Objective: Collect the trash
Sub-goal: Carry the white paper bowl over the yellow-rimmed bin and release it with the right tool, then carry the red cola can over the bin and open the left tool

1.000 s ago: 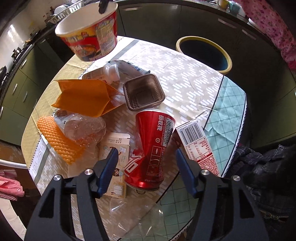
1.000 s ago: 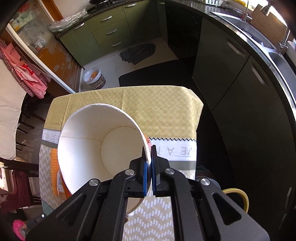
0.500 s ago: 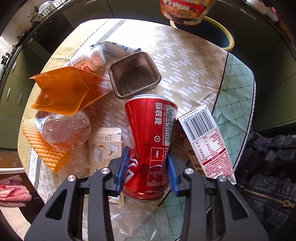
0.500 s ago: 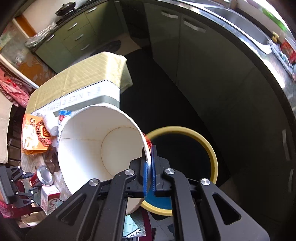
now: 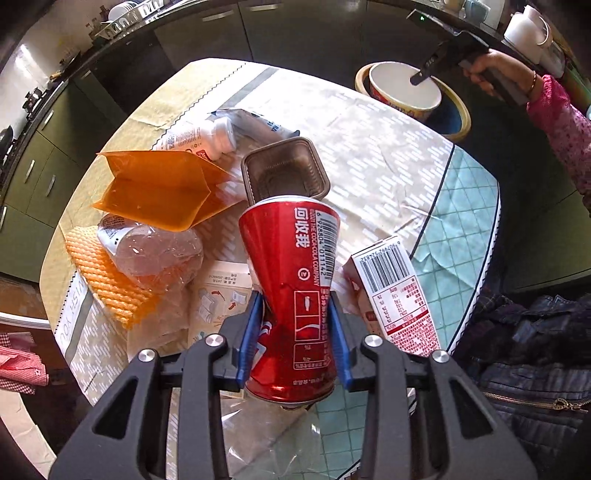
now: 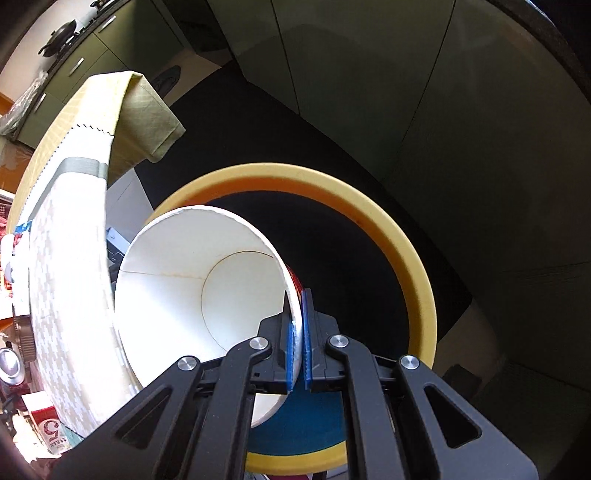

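Where green cabinets (image 5: 44, 162) ring the room, a cluttered patterned tablecloth (image 5: 369, 155), both grippers clamped: can (image 5: 295, 280), cup (image 6: 192, 288).

A home kitchen. Green cabinet doors (image 5: 33, 173) with bar handles run along the far and left walls under a dark counter (image 5: 122, 40), which carries a dish rack (image 5: 129, 22) and white mugs (image 5: 526, 29). A wok (image 6: 61, 35) sits on what looks like a hob (small and distorted). A cloth-covered tabletop (image 5: 369, 147) stands beside a yellow-rimmed bin (image 6: 417, 280).
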